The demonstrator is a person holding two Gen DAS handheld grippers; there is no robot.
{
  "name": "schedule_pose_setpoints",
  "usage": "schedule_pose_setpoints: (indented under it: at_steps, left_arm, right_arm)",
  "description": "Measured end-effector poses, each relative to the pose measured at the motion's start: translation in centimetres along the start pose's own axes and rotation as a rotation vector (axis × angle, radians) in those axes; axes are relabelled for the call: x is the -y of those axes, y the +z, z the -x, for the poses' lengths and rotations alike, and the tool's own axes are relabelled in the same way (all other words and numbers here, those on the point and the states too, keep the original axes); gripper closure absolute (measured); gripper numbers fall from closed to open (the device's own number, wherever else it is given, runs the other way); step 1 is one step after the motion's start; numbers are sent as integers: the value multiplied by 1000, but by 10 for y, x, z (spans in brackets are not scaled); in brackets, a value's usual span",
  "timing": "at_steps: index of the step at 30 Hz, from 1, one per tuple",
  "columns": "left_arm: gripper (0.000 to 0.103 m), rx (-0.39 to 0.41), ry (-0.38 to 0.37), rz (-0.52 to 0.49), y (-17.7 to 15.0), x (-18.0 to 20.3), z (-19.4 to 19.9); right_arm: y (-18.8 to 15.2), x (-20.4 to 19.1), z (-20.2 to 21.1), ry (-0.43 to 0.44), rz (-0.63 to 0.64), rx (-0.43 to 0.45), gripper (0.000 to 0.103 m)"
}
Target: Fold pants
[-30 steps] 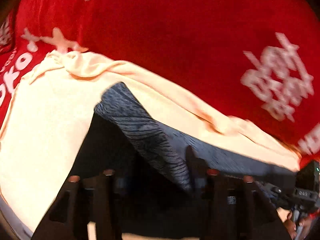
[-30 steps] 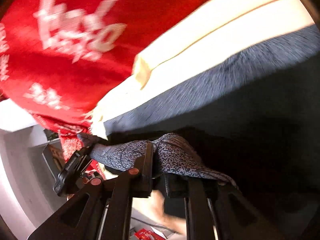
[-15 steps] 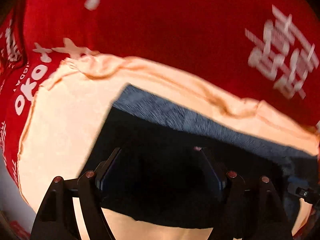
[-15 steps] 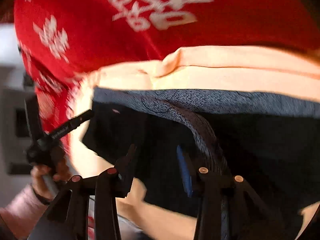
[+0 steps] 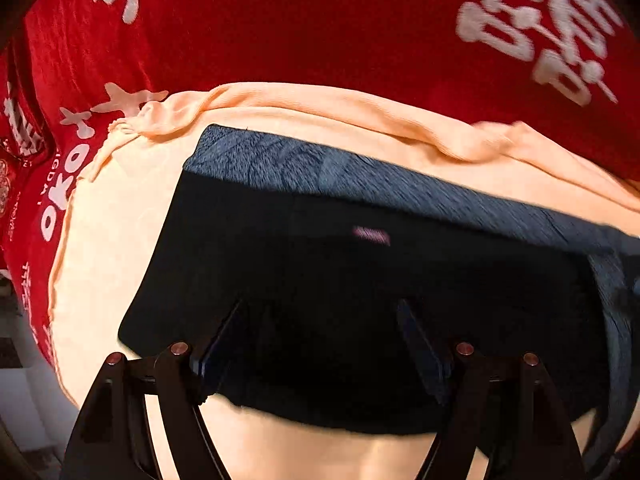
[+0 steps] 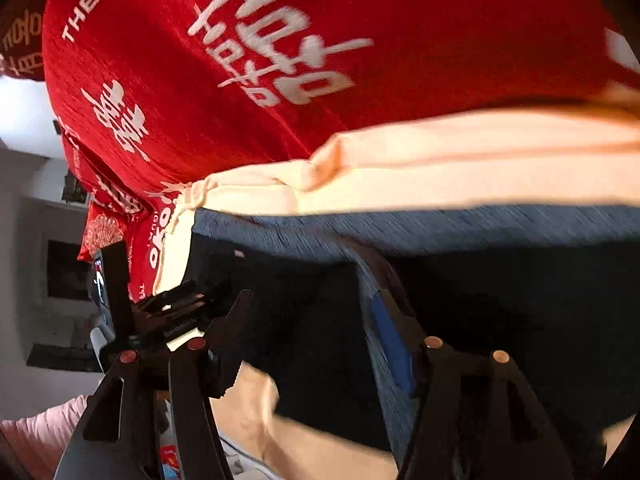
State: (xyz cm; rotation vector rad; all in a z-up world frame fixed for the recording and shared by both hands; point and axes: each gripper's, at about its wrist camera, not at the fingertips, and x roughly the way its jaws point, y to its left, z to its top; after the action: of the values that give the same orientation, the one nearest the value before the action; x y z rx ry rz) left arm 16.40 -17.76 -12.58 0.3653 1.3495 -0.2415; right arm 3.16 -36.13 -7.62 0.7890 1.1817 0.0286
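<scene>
A: Two tools, both released. Left tool (image 5: pixel 320 320) has its jaws spread wide over the pants (image 5: pixel 340 300), nothing pinched between the fingers (image 5: pixel 416 344).

B: Right one?

A: Right tool (image 6: pixel 316 316) has just been opening, jaws apart. Its blue-padded finger (image 6: pixel 392 344) sits against a ridge of grey fabric, the other finger is clear of it. Pads not pressing on anything.

B: Where are the pants?

A: Dark pants lie flat in a roughly rectangular shape on a peach cloth (image 5: pixel 112 240). Grey heathered band (image 5: pixel 360 180) runs along the far edge. Small pink label (image 5: pixel 372 236) shows on the dark part, blurred.

B: What's under the peach cloth?

A: Red cloth with white lettering (image 5: pixel 320 32) covers the surface beneath. Peach cloth is bunched along its far edge, where it meets the red.

B: Anything else in frame?

A: In the right wrist view the left tool's body (image 6: pixel 176 312) shows at the pants' left edge, with a pink sleeve (image 6: pixel 40 428) low in the corner. Whether that tool touches the fabric, can't tell from there. Background left of the red cloth is a pale room, too blurred to read.
</scene>
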Motion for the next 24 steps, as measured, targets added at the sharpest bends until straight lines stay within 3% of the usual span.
schedule_pose_setpoints:
  at_steps: [8, 15, 18, 24]
  left_arm:
    - [25, -37, -102, -101, -48, 49, 32]
    - [25, -43, -272, -280, -85, 118, 48]
    - [25, -30, -363, -358, -105, 152, 65]
    - [25, -70, -461, -430, -127, 196, 72]
  right_arm:
    - [-94, 72, 88, -105, -237, 103, 39]
    - [-215, 114, 141, -243, -439, 179, 39]
    - [-266, 134, 147, -296, -514, 178, 39]
    - [-339, 164, 150, -376, -618, 159, 39]
